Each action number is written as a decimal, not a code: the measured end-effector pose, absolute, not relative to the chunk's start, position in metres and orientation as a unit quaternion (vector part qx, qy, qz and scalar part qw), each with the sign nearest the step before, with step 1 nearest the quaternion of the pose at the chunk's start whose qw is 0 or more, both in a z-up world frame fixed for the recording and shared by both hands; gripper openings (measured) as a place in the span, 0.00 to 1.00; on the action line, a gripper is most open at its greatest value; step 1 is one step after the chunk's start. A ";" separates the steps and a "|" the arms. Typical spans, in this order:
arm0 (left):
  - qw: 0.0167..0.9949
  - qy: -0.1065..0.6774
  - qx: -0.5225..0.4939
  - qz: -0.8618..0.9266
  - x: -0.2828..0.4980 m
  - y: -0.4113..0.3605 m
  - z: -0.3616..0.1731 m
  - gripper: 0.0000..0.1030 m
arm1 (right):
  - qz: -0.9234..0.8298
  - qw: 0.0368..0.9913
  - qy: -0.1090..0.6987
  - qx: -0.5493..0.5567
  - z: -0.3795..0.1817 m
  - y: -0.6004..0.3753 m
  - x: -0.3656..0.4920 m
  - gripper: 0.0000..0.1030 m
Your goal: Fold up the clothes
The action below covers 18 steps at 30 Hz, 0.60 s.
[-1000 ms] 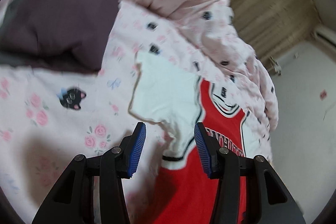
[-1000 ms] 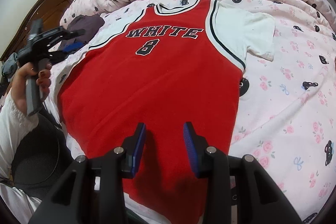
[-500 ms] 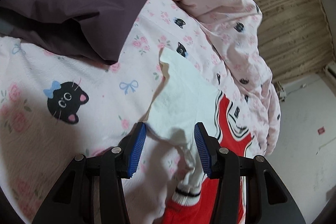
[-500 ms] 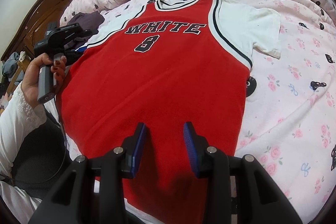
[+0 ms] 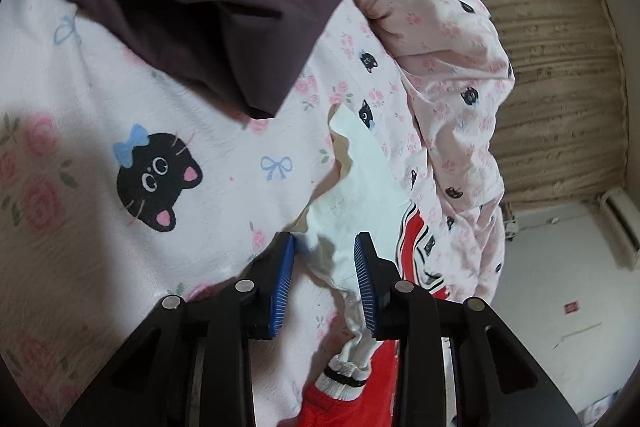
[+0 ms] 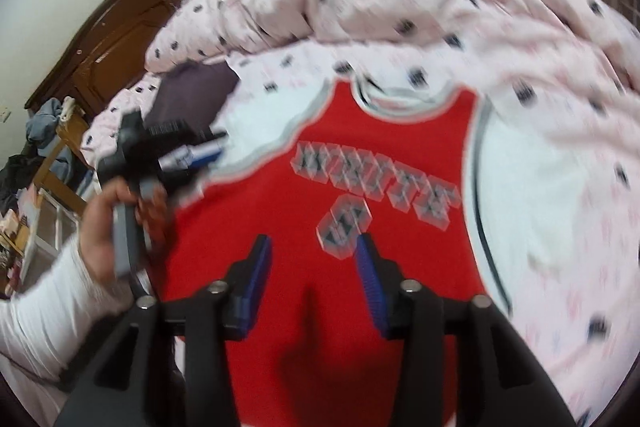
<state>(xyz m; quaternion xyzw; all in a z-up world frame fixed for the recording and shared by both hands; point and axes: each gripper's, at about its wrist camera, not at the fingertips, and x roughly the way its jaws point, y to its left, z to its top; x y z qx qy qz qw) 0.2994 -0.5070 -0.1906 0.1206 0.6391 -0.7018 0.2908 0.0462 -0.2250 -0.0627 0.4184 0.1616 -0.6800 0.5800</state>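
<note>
Left gripper (image 5: pixel 324 281), closing, straddles the red-and-white jersey's white sleeve (image 5: pixel 360 195) without pinching yet; grab both layers before folding inward.

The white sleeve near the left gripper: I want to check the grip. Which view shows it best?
The left wrist view. There the white sleeve is sharp and close, its edge lying between the closing pads of the left gripper. The right wrist view is motion-blurred; that sleeve shows only as a white patch behind the gripper.

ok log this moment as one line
left tool closing around white sleeve of red jersey | right tool opening, empty, above jersey | pink cat-print bedsheet underneath
</note>
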 end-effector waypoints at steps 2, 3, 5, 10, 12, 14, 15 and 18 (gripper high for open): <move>0.291 0.642 0.121 -0.699 0.299 -0.508 -0.191 0.26 | -0.669 0.596 0.164 0.414 -0.051 -0.251 0.047 0.47; 0.292 0.641 0.122 -0.699 0.298 -0.509 -0.191 0.26 | -0.664 0.601 0.166 0.413 -0.046 -0.262 0.048 0.47; 0.295 0.634 0.125 -0.703 0.297 -0.508 -0.190 0.24 | -0.659 0.604 0.178 0.412 -0.042 -0.287 0.050 0.47; 0.295 0.625 0.132 -0.710 0.295 -0.505 -0.191 0.03 | -0.640 0.590 0.204 0.448 -0.050 -0.349 0.045 0.47; 0.293 0.619 0.126 -0.718 0.295 -0.503 -0.188 0.03 | -0.633 0.584 0.207 0.463 -0.054 -0.368 0.041 0.47; 0.295 0.602 0.123 -0.732 0.293 -0.501 -0.180 0.02 | -0.624 0.581 0.196 0.484 -0.056 -0.388 0.035 0.47; 0.298 0.591 0.124 -0.739 0.292 -0.499 -0.176 0.02 | -0.622 0.580 0.192 0.490 -0.056 -0.396 0.033 0.47; 0.302 0.561 0.128 -0.760 0.286 -0.495 -0.164 0.02 | -0.601 0.577 0.194 0.518 -0.056 -0.434 0.036 0.47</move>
